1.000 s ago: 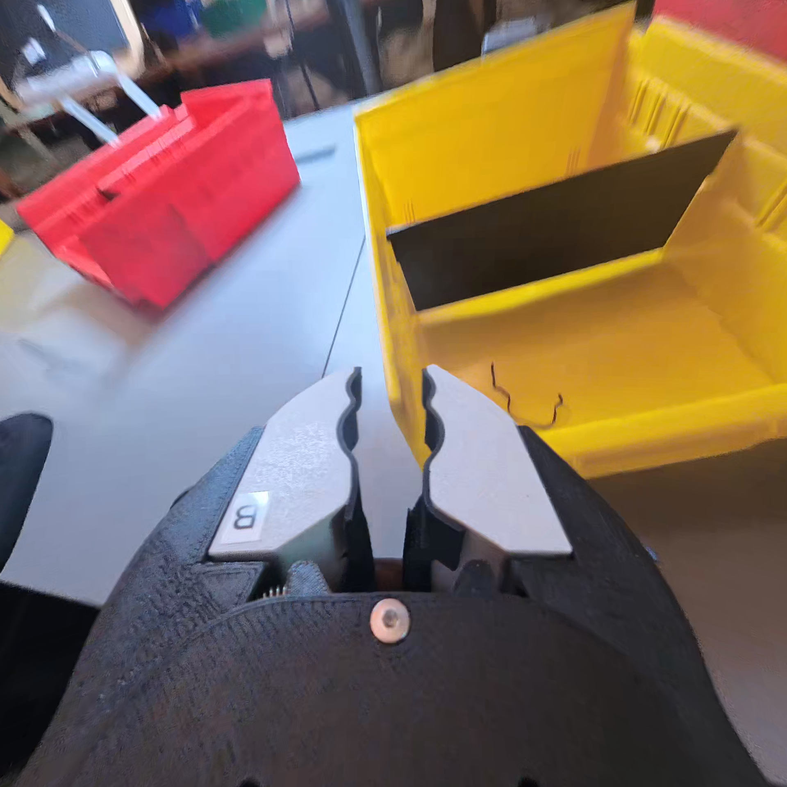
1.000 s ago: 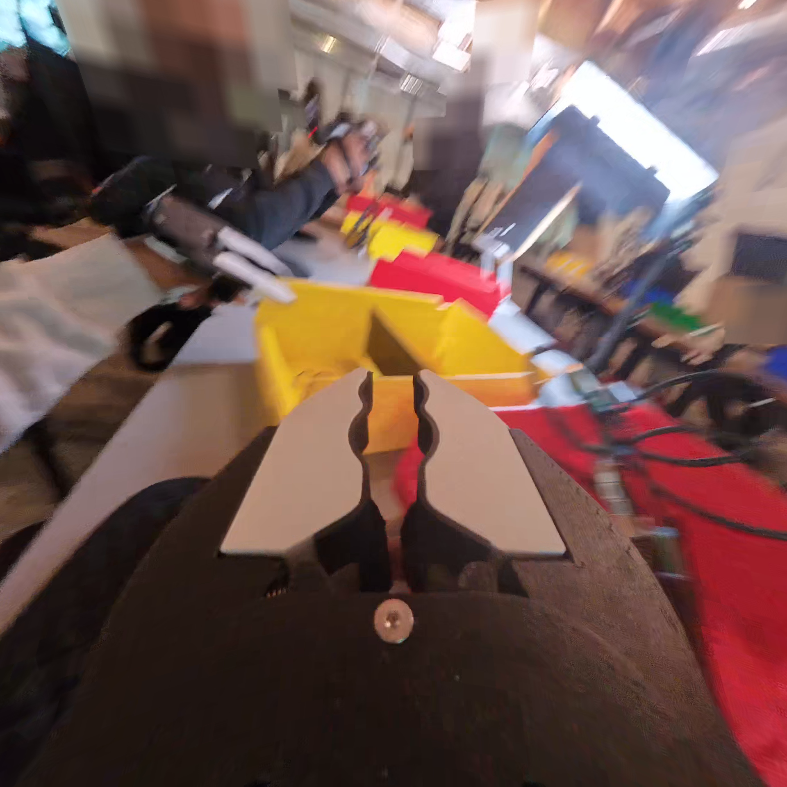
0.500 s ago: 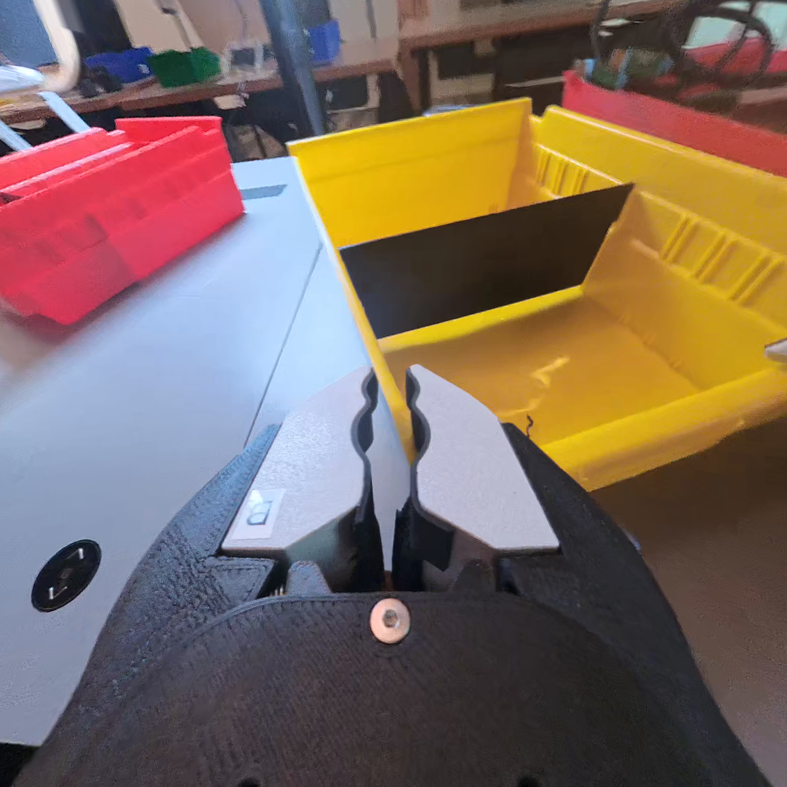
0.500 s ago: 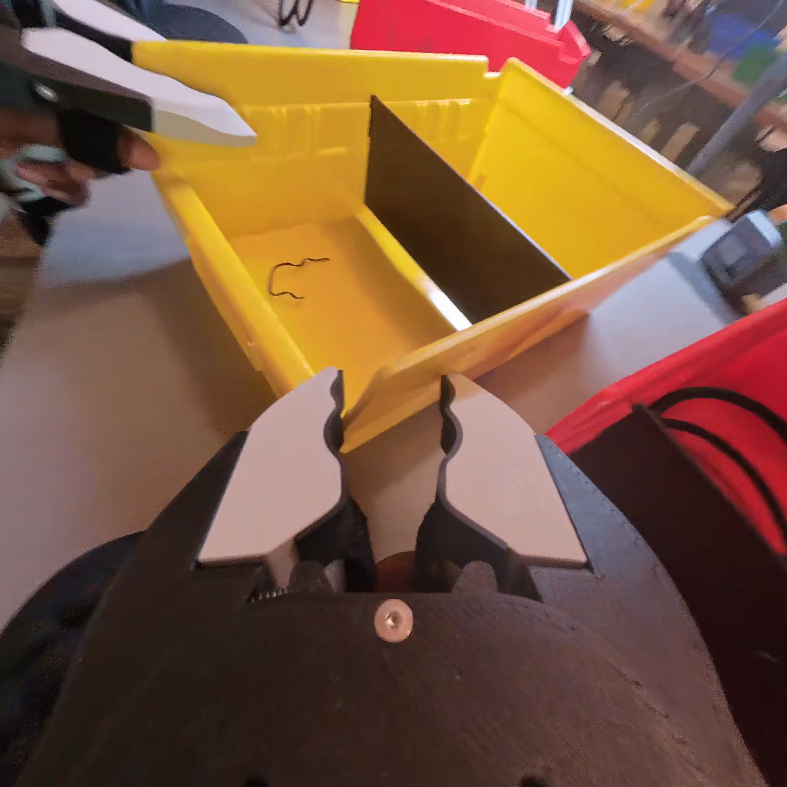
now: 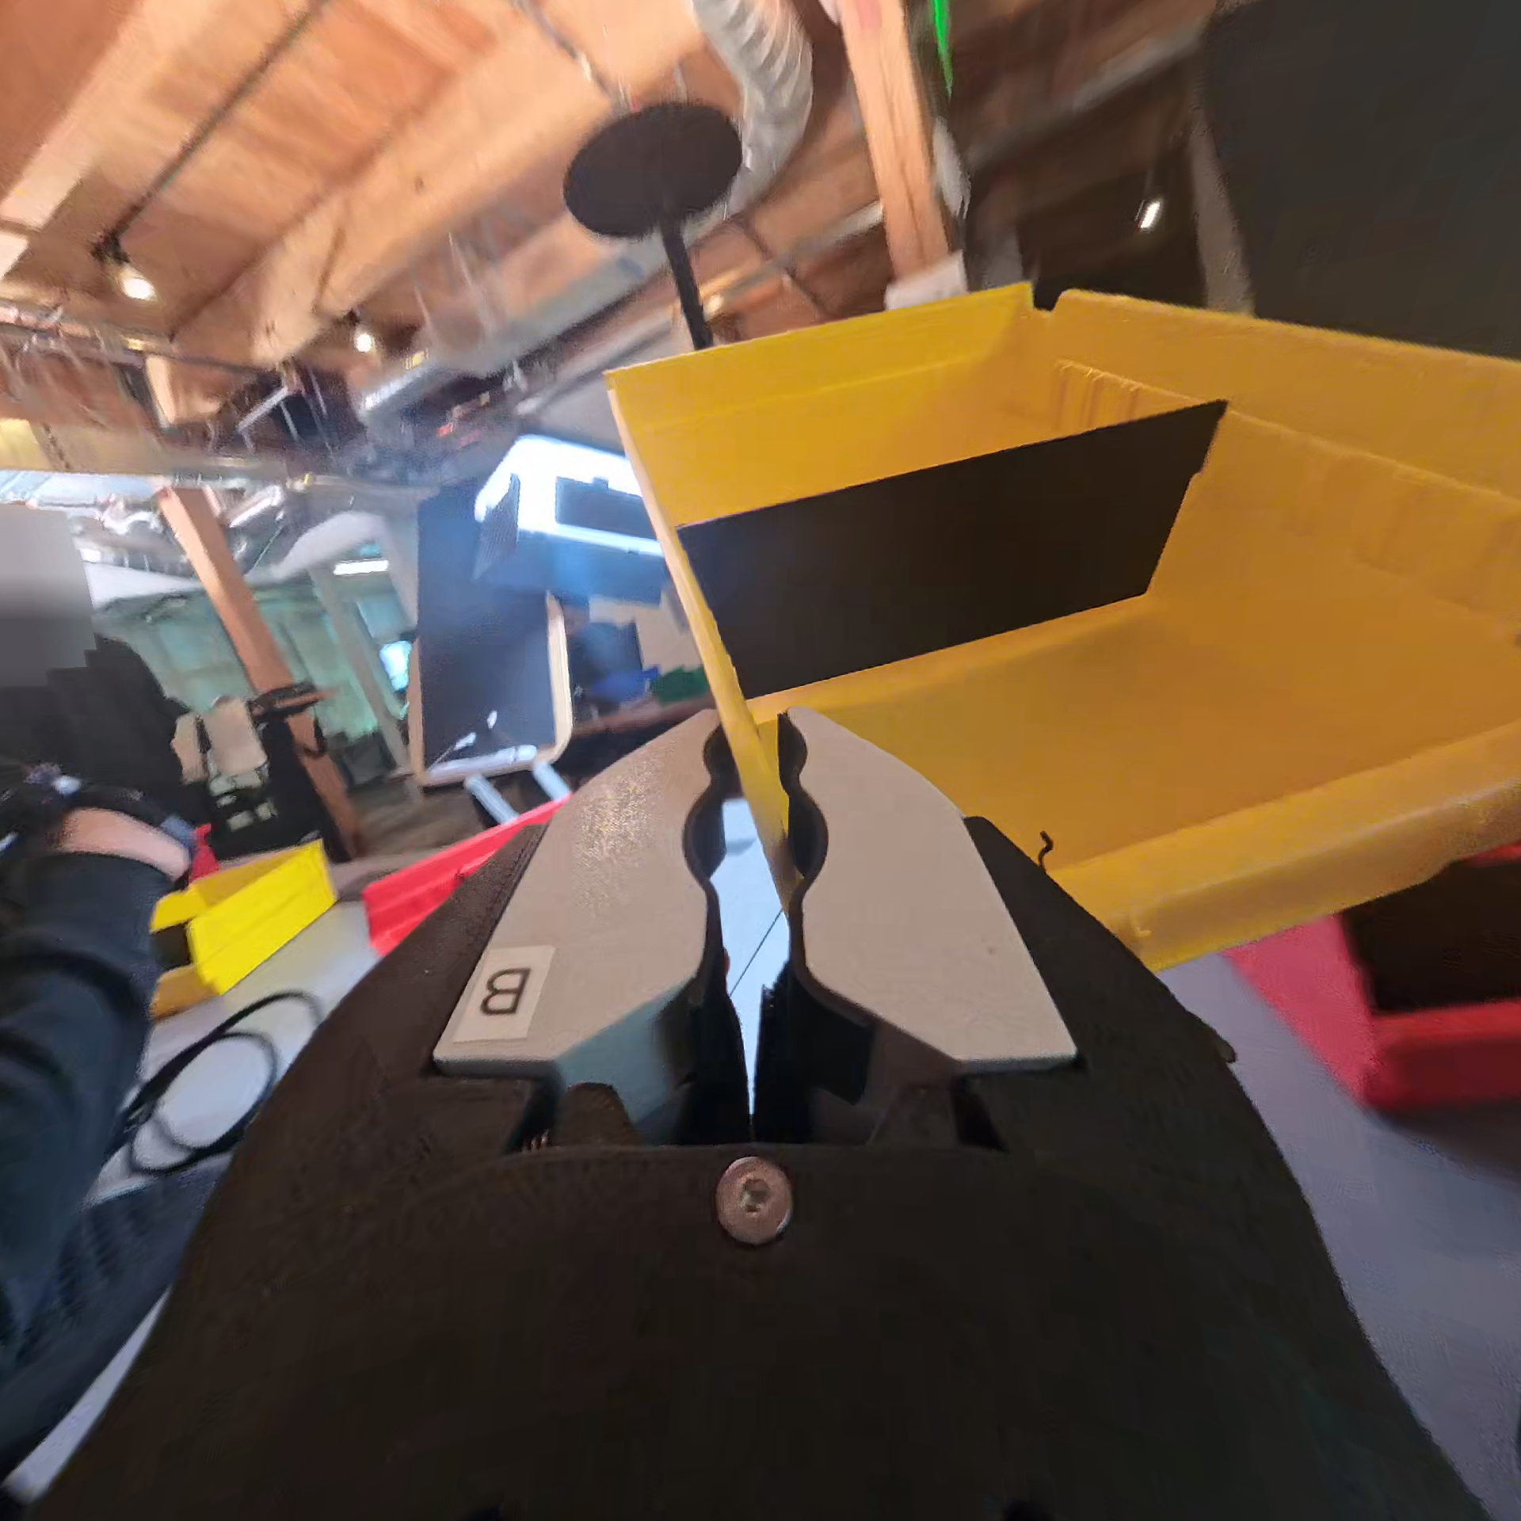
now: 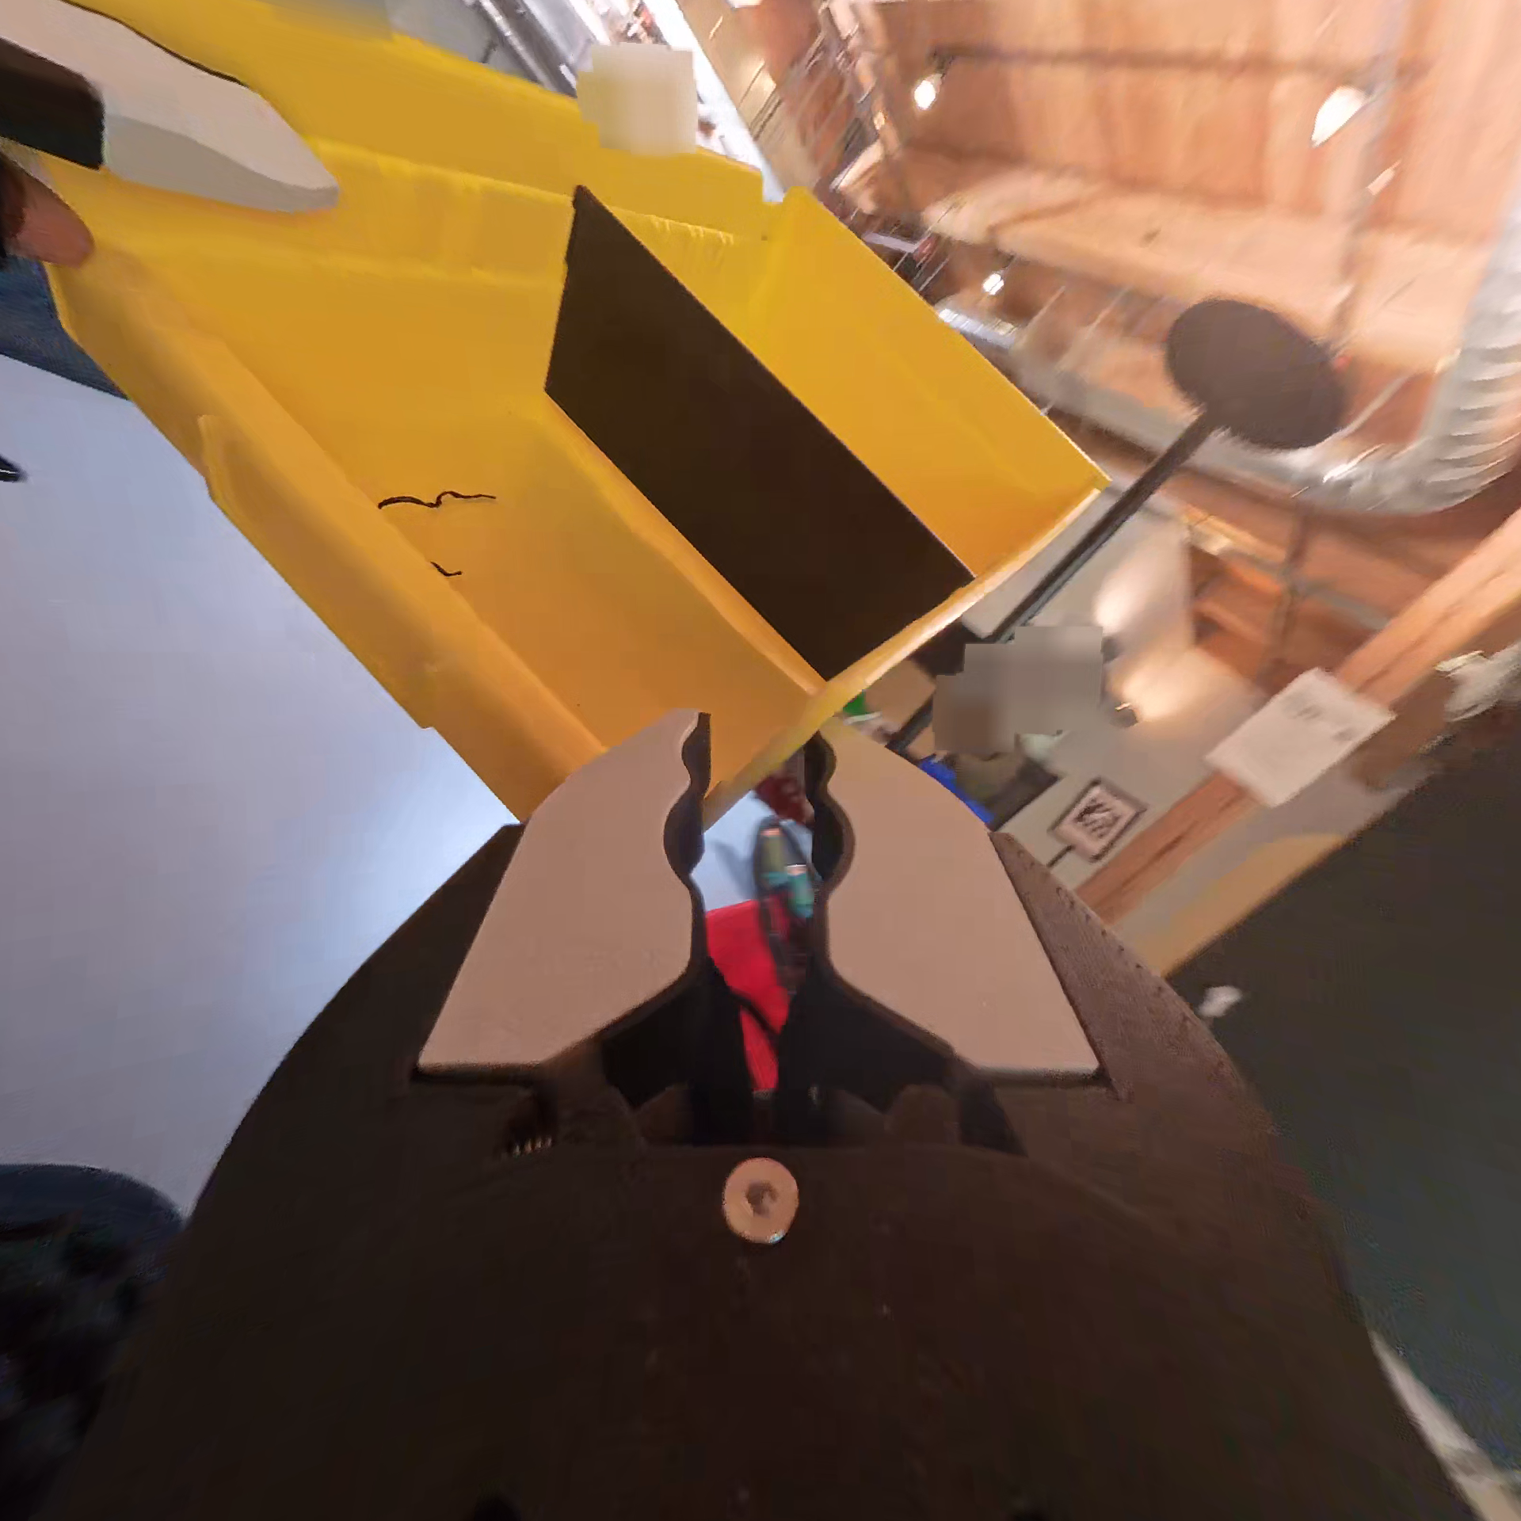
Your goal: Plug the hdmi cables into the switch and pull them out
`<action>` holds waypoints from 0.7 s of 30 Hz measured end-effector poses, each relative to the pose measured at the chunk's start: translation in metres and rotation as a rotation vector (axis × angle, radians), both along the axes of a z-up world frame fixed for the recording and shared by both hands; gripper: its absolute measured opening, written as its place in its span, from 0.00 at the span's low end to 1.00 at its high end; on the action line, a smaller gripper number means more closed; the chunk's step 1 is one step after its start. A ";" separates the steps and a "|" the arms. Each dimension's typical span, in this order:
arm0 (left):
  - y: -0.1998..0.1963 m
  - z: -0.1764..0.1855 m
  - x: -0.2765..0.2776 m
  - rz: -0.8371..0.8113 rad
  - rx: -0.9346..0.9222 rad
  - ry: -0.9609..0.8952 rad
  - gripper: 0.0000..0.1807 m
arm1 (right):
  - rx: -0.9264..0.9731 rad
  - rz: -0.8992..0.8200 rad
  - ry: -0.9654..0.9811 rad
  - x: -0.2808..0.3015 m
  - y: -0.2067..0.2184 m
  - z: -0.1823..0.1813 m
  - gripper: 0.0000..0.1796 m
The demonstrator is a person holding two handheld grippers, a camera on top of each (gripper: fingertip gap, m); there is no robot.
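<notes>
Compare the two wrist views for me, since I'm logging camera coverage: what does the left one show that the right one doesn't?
Only the left wrist view shows a small yellow bin on the far table and a looped black cable.

Only the right wrist view shows the left gripper over the big bin's far wall, seen from outside.

Both show the big yellow bin, tilted, its black divider, a thin black wire scrap, and a gripper on each side wall: the left gripper and the right gripper.

- Yellow bin (image 5: pixel 1152 741): right side cut by the left wrist view's edge; near wall runs between the left tongs (image 5: pixel 749 811), contact unclear.
- Left tongs (image 6: pixel 206 156) in the right wrist view: only a fingertip in frame.
- Red bin (image 5: pixel 1440 1012): cropped, contents dark.
- Ceiling (image 6: pixel 1152 165): motion-blurred.
- Black scraps (image 6: pixel 436 502) in the bin: too small to identify.
</notes>
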State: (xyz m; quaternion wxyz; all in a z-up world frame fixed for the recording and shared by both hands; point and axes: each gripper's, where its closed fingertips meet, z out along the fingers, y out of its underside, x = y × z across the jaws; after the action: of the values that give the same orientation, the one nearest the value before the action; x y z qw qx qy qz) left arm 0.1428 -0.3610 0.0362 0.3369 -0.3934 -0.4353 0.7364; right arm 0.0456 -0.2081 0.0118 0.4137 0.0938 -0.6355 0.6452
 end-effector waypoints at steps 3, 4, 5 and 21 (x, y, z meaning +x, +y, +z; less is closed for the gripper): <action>0.036 0.023 -0.013 -0.144 -0.005 0.106 0.06 | -0.018 -0.060 0.119 -0.002 0.041 0.031 0.12; 0.050 0.028 -0.021 -0.195 -0.009 0.120 0.06 | -0.014 -0.089 0.141 -0.004 0.057 0.038 0.12; 0.064 0.033 -0.030 -0.237 -0.010 0.127 0.07 | -0.007 -0.123 0.155 -0.008 0.073 0.042 0.12; 0.381 -0.061 -0.232 -0.783 0.032 -0.207 0.08 | 0.071 -0.760 -0.136 -0.115 0.405 -0.059 0.12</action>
State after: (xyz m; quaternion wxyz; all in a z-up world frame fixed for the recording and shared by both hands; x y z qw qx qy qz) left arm -0.0890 0.0204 -0.0245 0.5525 -0.5961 -0.2957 0.5019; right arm -0.0698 0.1969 -0.0477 0.5767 -0.1769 -0.6728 0.4282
